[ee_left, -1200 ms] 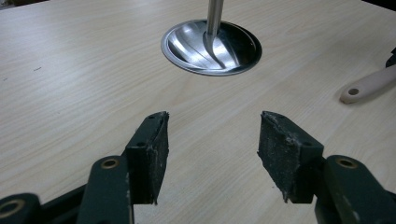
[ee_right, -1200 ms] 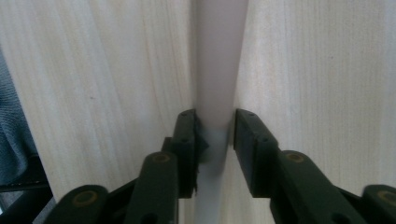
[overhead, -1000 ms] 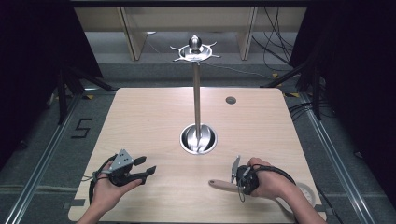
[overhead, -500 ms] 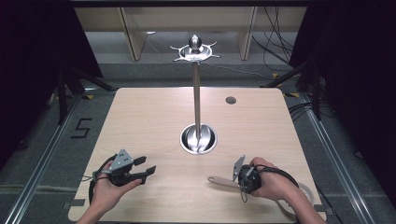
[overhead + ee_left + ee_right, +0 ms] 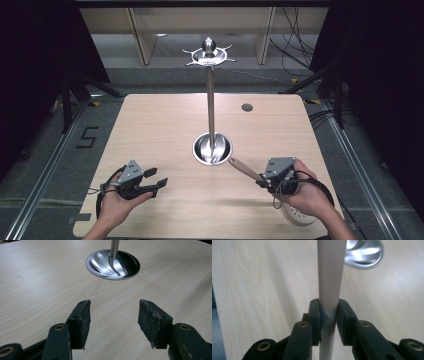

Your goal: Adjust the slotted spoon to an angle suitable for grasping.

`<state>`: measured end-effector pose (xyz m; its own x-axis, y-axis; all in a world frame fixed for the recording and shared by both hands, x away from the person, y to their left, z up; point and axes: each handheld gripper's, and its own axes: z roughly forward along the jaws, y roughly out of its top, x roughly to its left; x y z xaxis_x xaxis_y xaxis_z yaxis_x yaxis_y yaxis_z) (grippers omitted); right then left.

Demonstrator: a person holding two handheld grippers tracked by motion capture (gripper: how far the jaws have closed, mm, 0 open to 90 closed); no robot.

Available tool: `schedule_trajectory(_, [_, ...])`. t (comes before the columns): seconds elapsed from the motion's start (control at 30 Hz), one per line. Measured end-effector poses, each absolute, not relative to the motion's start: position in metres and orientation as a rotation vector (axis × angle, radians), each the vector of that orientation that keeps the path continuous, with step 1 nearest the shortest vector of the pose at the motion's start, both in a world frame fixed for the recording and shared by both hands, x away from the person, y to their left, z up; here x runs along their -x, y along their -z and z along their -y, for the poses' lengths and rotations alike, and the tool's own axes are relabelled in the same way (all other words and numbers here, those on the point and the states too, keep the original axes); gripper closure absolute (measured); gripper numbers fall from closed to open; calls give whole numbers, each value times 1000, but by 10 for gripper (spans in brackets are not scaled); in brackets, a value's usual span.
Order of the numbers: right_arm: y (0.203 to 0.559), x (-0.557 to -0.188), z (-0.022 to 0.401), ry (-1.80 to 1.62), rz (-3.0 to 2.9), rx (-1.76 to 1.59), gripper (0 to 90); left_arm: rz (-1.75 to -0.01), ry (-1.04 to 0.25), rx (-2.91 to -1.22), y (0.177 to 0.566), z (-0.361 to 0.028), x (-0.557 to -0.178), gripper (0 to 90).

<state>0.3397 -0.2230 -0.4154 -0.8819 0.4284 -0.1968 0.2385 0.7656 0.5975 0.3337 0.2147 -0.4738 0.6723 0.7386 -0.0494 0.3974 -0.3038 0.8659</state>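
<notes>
Two grippers over a pale wooden table (image 5: 165, 130) in a dark room: left gripper (image 5: 156, 183) jaws gaping, right gripper (image 5: 261, 181) jaws clamping a wooden handle (image 5: 244, 168)

The wooden handle (image 5: 329, 272) runs past the top edge, its head unseen.

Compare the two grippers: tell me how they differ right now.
The left gripper stands open with nothing between its jaws; the right gripper is shut on a pale handle. The left gripper rests low by the table's near edge; the right gripper points its handle toward the metal stand's round base. Both are hand-held with black jaws.
</notes>
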Motion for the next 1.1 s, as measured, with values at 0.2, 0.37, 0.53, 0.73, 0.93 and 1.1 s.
schedule_trajectory(0.2, [408, -337, 234, -1013, -2496, -534, 757, -884, -441, -1931, 474, -214, -334, 422])
schedule_trajectory(0.37, [403, -334, 242, -1122, -2391, -605, 757, -887, -438, -1931, 475, -214, -334, 423])
schedule_trajectory(0.53, [401, -331, 249, -1192, -2326, -632, 757, -888, -437, -1931, 475, -213, -334, 422])
schedule_trajectory(0.73, [399, -326, 255, -1294, -2251, -659, 757, -889, -437, -1931, 475, -213, -334, 422])
schedule_trajectory(0.93, [398, -325, 261, -1404, -2197, -602, 757, -888, -438, -1932, 475, -213, -334, 421])
schedule_trajectory(1.1, [395, -327, 266, -1479, -2147, -572, 757, -888, -438, -1932, 475, -213, -335, 421])
